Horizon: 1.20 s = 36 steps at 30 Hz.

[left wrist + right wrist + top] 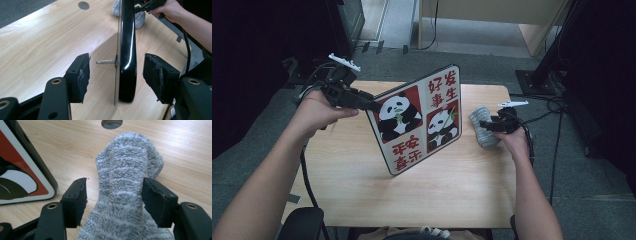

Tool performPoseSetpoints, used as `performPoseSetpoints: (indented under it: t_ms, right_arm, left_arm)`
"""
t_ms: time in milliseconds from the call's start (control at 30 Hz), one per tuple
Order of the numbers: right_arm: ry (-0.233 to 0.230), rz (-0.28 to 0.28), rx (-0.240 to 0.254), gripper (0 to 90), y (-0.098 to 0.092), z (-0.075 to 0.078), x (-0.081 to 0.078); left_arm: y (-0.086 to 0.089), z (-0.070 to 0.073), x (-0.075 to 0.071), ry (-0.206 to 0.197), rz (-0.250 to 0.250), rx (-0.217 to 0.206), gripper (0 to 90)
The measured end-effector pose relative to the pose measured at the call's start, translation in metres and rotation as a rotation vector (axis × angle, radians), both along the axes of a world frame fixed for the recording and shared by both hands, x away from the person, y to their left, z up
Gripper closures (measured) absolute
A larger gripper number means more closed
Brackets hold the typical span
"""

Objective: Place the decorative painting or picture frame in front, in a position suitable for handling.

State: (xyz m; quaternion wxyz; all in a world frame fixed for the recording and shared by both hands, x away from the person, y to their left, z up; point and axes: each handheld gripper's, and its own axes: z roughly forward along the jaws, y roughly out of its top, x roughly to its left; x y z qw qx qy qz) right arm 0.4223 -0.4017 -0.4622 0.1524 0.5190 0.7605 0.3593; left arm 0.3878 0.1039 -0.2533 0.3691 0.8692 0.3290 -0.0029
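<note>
In the high view we see the panda board [418,119] standing tilted on one corner at the middle of the wooden surface [362,190], its picture side facing us. Our left tool [373,106] meets the board's left edge at centre left of the frame. At centre right, our right tool [482,125] lies over a grey fuzzy sock [481,118] on the surface. In the left gripper view, the board [127,50] runs edge-on down the middle, between spread jaws whose pads stand clear of it on both sides; a thin metal hook [106,61] sticks out from its back. The right hand [172,10] shows at upper right. In the right gripper view, the sock [127,182] fills the centre between open jaws; the right pad touches it, the left stands apart. The board's corner [22,177] sits at the left edge.
</note>
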Motion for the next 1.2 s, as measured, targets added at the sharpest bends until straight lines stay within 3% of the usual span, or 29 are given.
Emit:
performPoseSetpoints:
  t_ms: [200, 300, 400, 667, 867, 1200]
  right_arm:
    - [-0.001, -0.025, -0.026, 37.6, 0.001, -0.008, 0.009]
    - [0.025, -0.038, -0.021, 37.8, -0.001, -0.014, 0.013]
    - [0.051, -0.049, -0.008, 38.4, -0.001, -0.021, 0.015]
    - [0.075, -0.031, -0.050, 43.7, 0.004, -0.033, 0.020]
    - [0.070, -0.043, -0.064, 52.2, 0.005, -0.036, 0.023]
    - [0.088, -0.064, -0.038, 65.5, -0.002, -0.033, 0.023]
  left_arm:
    - [0.010, -0.006, -0.012, -0.017, 0.010, -0.015, 38.0]
    - [0.017, -0.010, -0.018, -0.020, 0.016, -0.045, 37.6]
    - [0.020, -0.015, -0.022, -0.023, 0.014, -0.049, 37.3]
    - [0.024, -0.029, -0.029, -0.022, 0.022, -0.064, 35.5]
    - [0.024, -0.035, -0.031, -0.025, 0.023, -0.071, 35.2]
    - [0.018, -0.047, -0.031, -0.011, 0.018, -0.080, 34.7]
